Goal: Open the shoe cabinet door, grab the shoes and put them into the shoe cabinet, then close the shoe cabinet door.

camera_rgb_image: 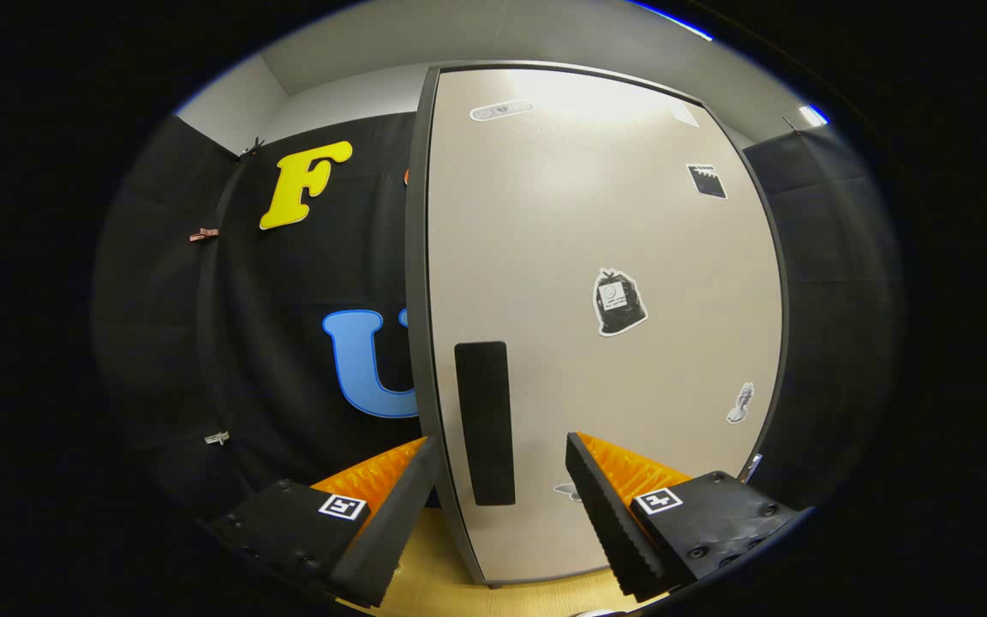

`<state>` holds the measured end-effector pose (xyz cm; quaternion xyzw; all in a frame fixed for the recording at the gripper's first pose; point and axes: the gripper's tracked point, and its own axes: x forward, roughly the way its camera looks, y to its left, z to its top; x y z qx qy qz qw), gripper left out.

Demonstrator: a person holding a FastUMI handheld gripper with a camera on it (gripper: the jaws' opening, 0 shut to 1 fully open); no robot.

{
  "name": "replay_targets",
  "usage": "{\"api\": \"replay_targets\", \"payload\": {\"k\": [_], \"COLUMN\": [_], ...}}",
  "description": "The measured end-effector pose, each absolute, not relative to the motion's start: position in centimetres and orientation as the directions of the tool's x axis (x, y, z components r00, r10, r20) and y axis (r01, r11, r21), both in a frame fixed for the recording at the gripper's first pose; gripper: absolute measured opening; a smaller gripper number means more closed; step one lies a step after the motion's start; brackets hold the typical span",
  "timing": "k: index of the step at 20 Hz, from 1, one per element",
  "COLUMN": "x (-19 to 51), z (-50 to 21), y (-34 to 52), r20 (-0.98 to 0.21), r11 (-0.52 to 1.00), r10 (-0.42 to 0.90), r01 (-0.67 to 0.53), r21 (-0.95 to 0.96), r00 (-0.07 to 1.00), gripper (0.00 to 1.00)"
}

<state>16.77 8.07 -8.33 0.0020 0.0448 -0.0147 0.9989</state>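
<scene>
tool (502, 480) spread wide before shoe cabinet door's (613, 257) upright handle (485, 422).

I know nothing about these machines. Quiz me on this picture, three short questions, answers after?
1. True or false: the shoe cabinet door is shut.
2. What dark thing lies between the open jaws of the gripper?
A. a shoe
B. the black handle strip
C. a sticker
3. Fill in: the cabinet stands on a ___ floor.

Key: 1 true; 2 B; 3 wooden.
</scene>
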Motion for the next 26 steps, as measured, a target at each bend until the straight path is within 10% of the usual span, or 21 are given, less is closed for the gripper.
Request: {"api": "replay_targets", "payload": {"k": [6,9,12,14,26], "x": [19.2,19.6,19.9,19.9,19.7], "z": [-8.9,-9.0,-9.2,-9.2,-9.5], "y": [8.3,8.3,8.3,8.3,8.3], "r20": [-0.079,-0.077,-0.077,-0.075,-0.094], "r11": [0.999,0.999,0.998,0.998,0.997], "r10": [-0.037,-0.046,-0.059,-0.067,-0.068], "r01": [0.038,0.046,0.059,0.066,0.064], "r21": [0.009,0.006,-0.010,-0.012,-0.040], "r00": [0.996,0.996,0.995,0.995,0.993], "gripper": [0.97,0.75,0.75,0.52,0.32]}}
